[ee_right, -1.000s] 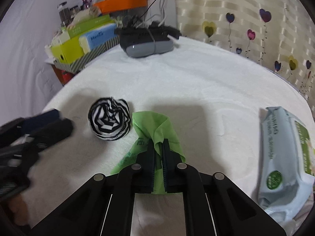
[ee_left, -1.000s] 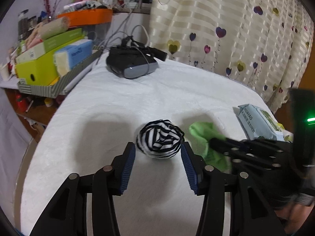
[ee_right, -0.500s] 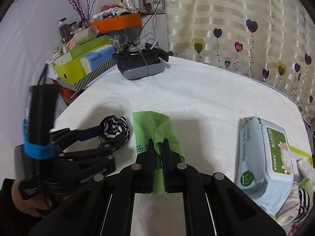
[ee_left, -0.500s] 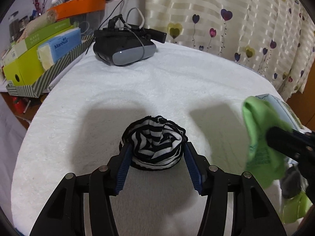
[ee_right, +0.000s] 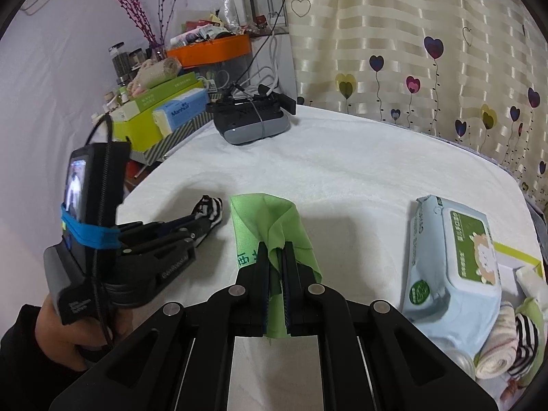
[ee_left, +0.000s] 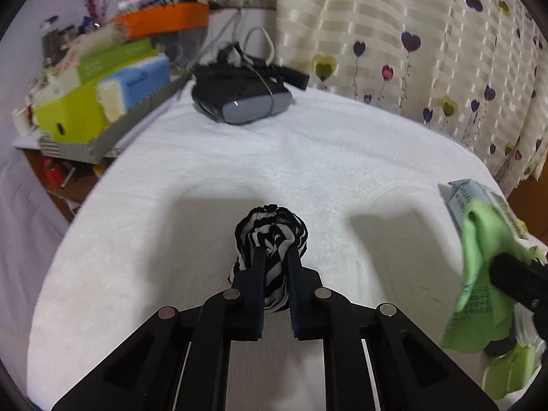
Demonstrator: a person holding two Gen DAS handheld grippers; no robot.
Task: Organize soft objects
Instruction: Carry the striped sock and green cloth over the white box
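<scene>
My left gripper [ee_left: 275, 251] is shut on a black-and-white striped sock ball [ee_left: 270, 227], squeezed between the jaws just above the white tablecloth [ee_left: 308, 157]. The sock ball also shows in the right wrist view [ee_right: 209, 208] at the tip of the left gripper [ee_right: 202, 217]. My right gripper [ee_right: 276, 247] is shut on a green cloth [ee_right: 267, 219] and holds it up off the table. The green cloth also hangs at the right edge of the left wrist view [ee_left: 479, 267].
A pack of wet wipes [ee_right: 455, 257] lies at the table's right. Rolled socks and towels [ee_right: 507, 346] sit in a box beyond the right edge. A black and grey headset [ee_left: 239, 99] lies at the back. A tray of boxes [ee_left: 99, 102] stands back left. A curtain [ee_left: 411, 34] hangs behind.
My left gripper closed on the striped sock ball, which was loose between open jaws before. My right gripper lifted the green cloth up and to the right, away from the sock ball.
</scene>
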